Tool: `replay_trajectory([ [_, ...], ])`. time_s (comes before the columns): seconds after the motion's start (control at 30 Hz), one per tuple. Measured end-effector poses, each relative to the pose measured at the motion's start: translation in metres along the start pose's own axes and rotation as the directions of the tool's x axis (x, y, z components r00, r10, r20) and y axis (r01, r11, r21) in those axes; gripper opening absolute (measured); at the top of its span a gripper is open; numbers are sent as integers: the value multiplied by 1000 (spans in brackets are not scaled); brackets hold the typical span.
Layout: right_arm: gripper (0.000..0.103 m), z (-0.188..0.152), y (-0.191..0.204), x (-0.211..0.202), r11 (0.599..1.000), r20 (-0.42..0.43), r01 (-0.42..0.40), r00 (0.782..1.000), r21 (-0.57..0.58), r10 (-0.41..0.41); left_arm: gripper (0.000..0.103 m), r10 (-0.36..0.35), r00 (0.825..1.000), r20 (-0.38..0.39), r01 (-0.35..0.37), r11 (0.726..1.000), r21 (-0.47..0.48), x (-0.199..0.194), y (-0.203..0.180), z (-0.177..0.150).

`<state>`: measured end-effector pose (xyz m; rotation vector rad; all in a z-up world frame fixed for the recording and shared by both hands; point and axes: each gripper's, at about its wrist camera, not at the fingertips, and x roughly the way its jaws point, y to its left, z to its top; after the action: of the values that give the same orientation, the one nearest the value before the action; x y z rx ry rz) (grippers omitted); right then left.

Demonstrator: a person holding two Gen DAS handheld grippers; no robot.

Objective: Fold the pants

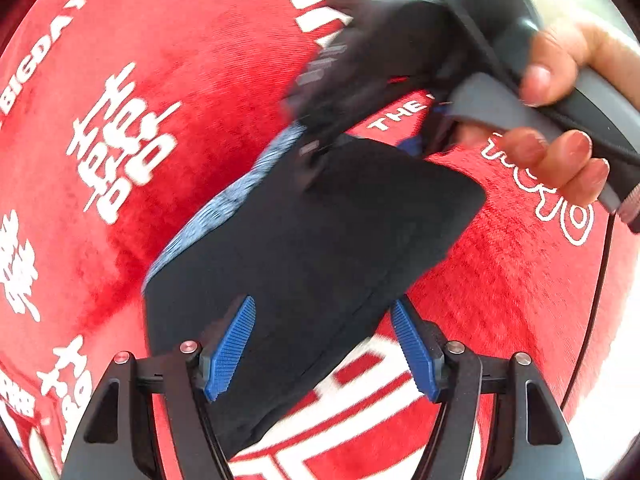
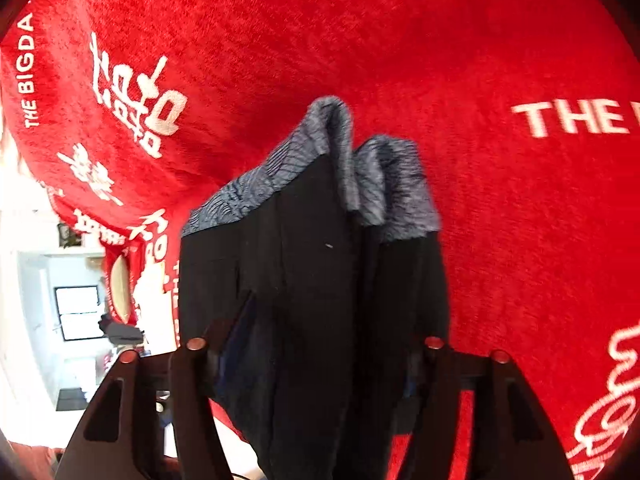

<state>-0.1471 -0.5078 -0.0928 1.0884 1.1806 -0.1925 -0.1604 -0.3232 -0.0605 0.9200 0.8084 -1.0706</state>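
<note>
Showing only leftward – right gripper, hand over pants.

The left tool stands open around the black pants, above the red cloth.

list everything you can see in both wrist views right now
pants: one, black with a grey-blue patterned band, lifted over the cloth, between the fingers of both grippers
red cloth: one, red with white lettering and characters, spread under everything
room background: pale walls and a dark-framed window, left edge of the right wrist view
left gripper: one, black with blue ribbed pads, jaws apart with the pants between them
right gripper: one, dark grey and black, closed on the far end of the pants
right hand: one, bare, wrapped round the right gripper's handle
</note>
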Motion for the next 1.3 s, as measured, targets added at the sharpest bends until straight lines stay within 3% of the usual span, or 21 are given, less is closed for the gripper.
replay_trajectory([
  [0.1, 70, -4, -9, -22, 997, 39, 57, 998, 49, -59, 72, 36, 999, 14, -34, 993, -114, -13, 46, 1],
  [0.17, 70, -9, -15, -38, 986, 70, 139, 987, 88, -145, 72, 86, 996, -1, -84, 973, -217, -9, 87, 6],
  [0.23, 68, -13, -15, -49, 975, 97, 190, 975, 116, -201, 72, 118, 991, -57, -131, 929, -345, 9, 136, 11],
  [0.27, 58, -14, -14, -56, 970, 118, 211, 967, 123, -225, 72, 121, 988, -91, -148, 902, -406, 22, 159, 12],
  [0.3, 49, -15, -12, -61, 967, 132, 221, 962, 125, -237, 72, 108, 987, -118, -151, 877, -456, 34, 177, 12],
  [0.33, 46, -16, -8, -63, 966, 147, 229, 958, 122, -245, 72, 93, 985, -148, -157, 845, -511, 49, 196, 12],
  [0.4, 44, -18, 4, -66, 968, 174, 228, 954, 107, -244, 72, 35, 979, -200, -147, 801, -580, 77, 219, 10],
  [0.47, 44, -23, 20, -63, 970, 191, 233, 951, 66, -241, 72, -16, 969, -245, -142, 777, -614, 104, 230, 6],
  [0.53, 44, -29, 37, -50, 968, 183, 251, 951, 12, -249, 72, -14, 960, -279, -161, 786, -597, 123, 228, 4],
  [0.67, 44, -43, 49, -17, 950, 122, 305, 947, -68, -296, 72, 54, 949, -311, -211, 840, -499, 144, 211, 1],
  [0.8, 47, -50, 47, -2, 929, 131, 354, 931, -106, -340, 72, 79, 945, -318, -235, 839, -490, 154, 205, -2],
  [0.87, 54, -50, 46, 0, 919, 140, 374, 923, -122, -357, 72, 101, 943, -318, -252, 841, -479, 154, 200, -2],
  [1.0, 54, -52, 40, 0, 936, 129, 345, 933, -69, -335, 72, 162, 940, -302, -284, 861, -423, 150, 177, -1],
  [1.07, 54, -53, 40, -2, 937, 127, 343, 934, -62, -334, 72, 164, 942, -294, -284, 855, -433, 149, 173, -1],
  [1.17, 57, -57, 40, -8, 941, 135, 337, 935, -39, -329, 72, 137, 952, -272, -261, 826, -500, 138, 178, -4],
  [1.3, 73, -65, 34, -20, 939, 148, 344, 928, 17, -342, 72, 105, 965, -242, -223, 813, -538, 110, 186, -14],
])
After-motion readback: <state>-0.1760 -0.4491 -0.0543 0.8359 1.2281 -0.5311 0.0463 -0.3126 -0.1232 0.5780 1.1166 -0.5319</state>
